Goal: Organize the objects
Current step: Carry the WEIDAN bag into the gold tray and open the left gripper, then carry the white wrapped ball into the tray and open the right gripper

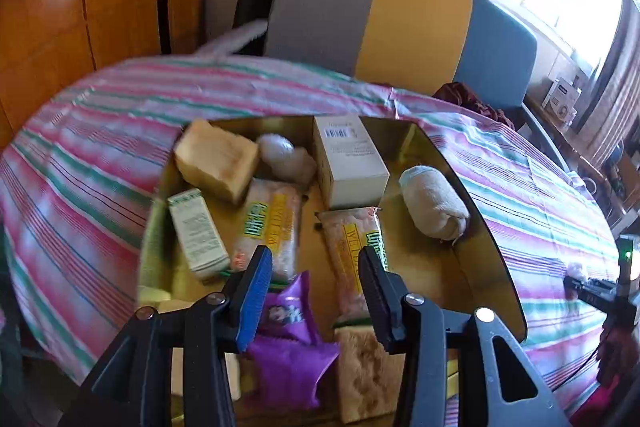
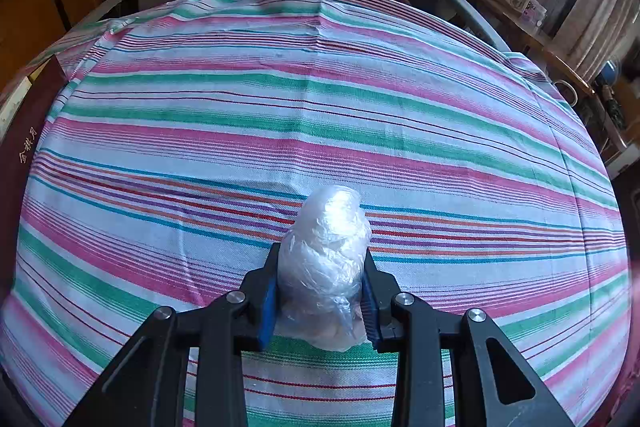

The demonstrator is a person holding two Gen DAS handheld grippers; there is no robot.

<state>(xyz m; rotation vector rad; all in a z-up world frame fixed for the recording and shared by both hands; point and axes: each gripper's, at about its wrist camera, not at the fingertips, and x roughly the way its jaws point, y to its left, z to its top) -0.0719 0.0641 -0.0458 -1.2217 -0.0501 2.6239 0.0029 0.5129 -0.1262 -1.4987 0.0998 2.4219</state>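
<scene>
One plastic-wrapped bundle [image 2: 325, 263] upright in right claw [image 2: 322, 291], long axis vertical

Striped tablecloth [image 2: 320, 99] over the table, gold-lined box [image 1: 460, 171] on it, dark red book [image 2: 24, 147] at its edge

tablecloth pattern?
Striped: pink, green and white bands with thin red, blue and purple lines. The tablecloth shows best in the right wrist view.
</scene>
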